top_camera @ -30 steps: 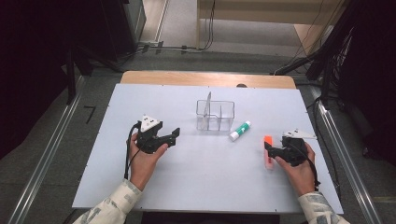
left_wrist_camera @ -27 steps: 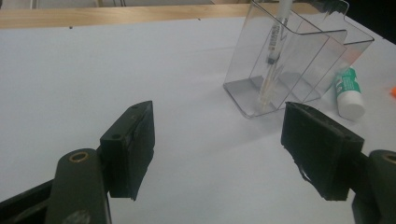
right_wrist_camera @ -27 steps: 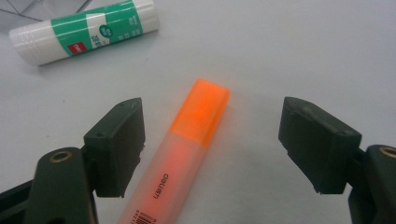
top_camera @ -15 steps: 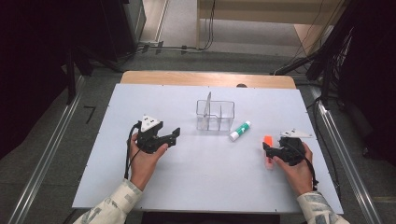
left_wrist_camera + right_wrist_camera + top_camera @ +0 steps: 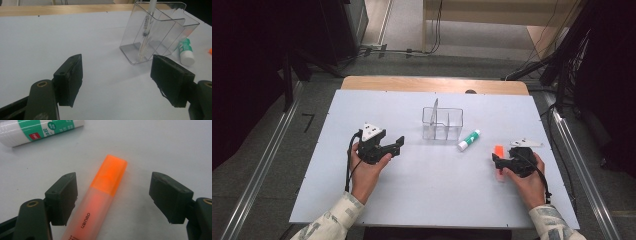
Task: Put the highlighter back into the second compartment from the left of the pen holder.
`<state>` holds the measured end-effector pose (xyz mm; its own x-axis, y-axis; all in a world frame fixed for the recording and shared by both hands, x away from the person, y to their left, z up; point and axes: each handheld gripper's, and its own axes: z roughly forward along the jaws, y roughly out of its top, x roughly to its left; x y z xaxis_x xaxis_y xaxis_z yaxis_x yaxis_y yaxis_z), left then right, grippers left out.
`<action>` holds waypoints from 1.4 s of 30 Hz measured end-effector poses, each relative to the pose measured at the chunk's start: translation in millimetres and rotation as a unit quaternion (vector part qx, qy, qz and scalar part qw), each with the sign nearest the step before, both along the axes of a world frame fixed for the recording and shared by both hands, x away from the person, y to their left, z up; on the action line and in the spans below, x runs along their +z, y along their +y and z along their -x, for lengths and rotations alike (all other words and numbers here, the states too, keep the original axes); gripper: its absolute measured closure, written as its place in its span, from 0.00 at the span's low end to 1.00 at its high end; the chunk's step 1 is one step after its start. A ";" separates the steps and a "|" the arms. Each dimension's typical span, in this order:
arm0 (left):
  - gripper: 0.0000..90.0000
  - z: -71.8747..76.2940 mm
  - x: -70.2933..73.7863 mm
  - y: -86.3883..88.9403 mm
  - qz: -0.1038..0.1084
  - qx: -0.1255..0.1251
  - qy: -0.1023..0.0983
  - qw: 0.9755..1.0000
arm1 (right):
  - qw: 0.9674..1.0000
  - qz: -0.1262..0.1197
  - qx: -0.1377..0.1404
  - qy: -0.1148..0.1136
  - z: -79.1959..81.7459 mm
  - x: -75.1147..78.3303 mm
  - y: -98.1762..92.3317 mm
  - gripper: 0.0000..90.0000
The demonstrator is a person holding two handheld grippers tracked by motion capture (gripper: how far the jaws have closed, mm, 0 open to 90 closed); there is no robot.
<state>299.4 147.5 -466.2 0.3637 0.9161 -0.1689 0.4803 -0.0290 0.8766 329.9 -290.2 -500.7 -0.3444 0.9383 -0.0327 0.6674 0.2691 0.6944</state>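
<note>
right tongs (image 5: pixel 112 202) wide open astride orange highlighter (image 5: pixel 100 202) flat on counter (image 5: pixel 412 200) | left tongs (image 5: pixel 117 80) open, empty | risk: off-centre squeeze skids highlighter out sideways

Barely any change. Right gripper (image 5: pixel 498 161) sits a touch closer over the orange highlighter (image 5: pixel 499 152) than a second ago; its jaws stand wide on either side of the highlighter's body, pads not touching it.
</note>
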 end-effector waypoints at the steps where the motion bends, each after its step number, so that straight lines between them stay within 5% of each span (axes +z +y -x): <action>1: 0.30 0.2 0.3 0.3 -0.001 0.002 -0.001 1.000 | 1.000 -0.002 -0.002 0.001 -0.4 -0.4 -0.1 0.24; 16: 0.29 -2.2 -1.6 3.3 0.003 0.008 0.005 1.000 | 1.000 0.002 0.000 0.004 -5.4 -6.5 3.2 0.26; 42: 0.29 -2.5 -2.7 1.4 0.005 0.005 0.009 1.000 | 1.000 -0.011 -0.003 -0.002 -13.3 -4.5 10.4 0.61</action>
<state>301.8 148.9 -468.9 0.3516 0.9179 -0.1840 0.4960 -0.0160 0.8682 343.2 -279.8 -505.1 -0.3386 0.9408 -0.0137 0.6660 0.2499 0.7028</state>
